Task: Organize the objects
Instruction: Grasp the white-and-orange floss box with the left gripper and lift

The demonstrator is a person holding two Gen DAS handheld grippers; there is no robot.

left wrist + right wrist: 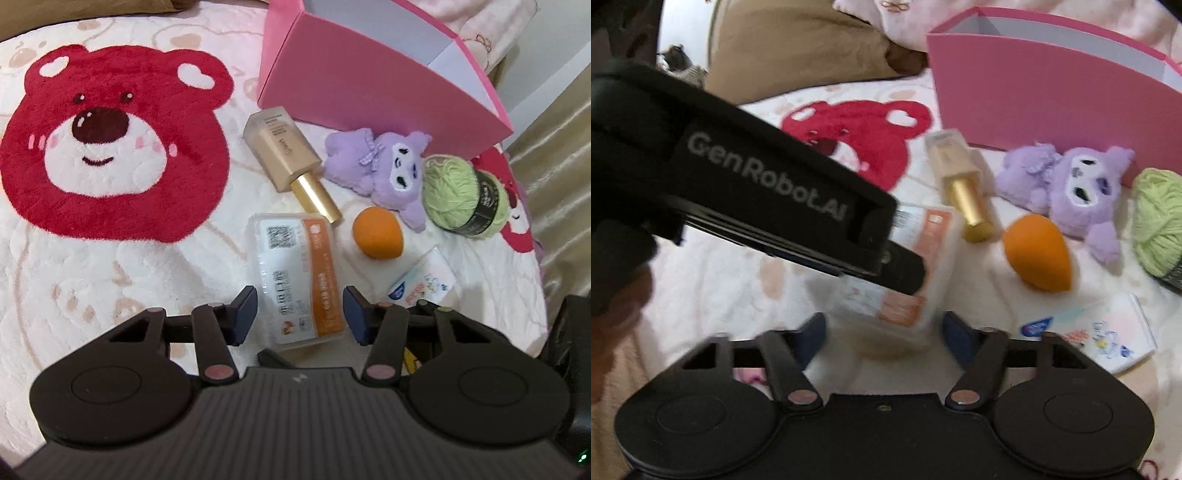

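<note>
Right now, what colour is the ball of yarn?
Light green yarn with a dark label band, clearest in the left wrist view.

Both grippers, left (300,314) and right (882,338), tilted downward, jaws apart

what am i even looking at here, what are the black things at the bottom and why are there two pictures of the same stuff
No robot here: a person holds a hand-held gripper in each hand, each with a fisheye camera looking along its two fingers. One picture is from the left gripper, the other from the right gripper; the big black bar crossing the right view is the left gripper seen from the side.

Everything lies on a white fleece blanket with a red bear face. There is a clear plastic box with an orange label, a gold-capped bottle, an orange makeup sponge, a purple plush toy, a ball of green yarn, a small tissue pack and an open pink box.

The left jaws straddle the plastic box, not clearly pressing it. The right jaws are open and hold nothing.
</note>
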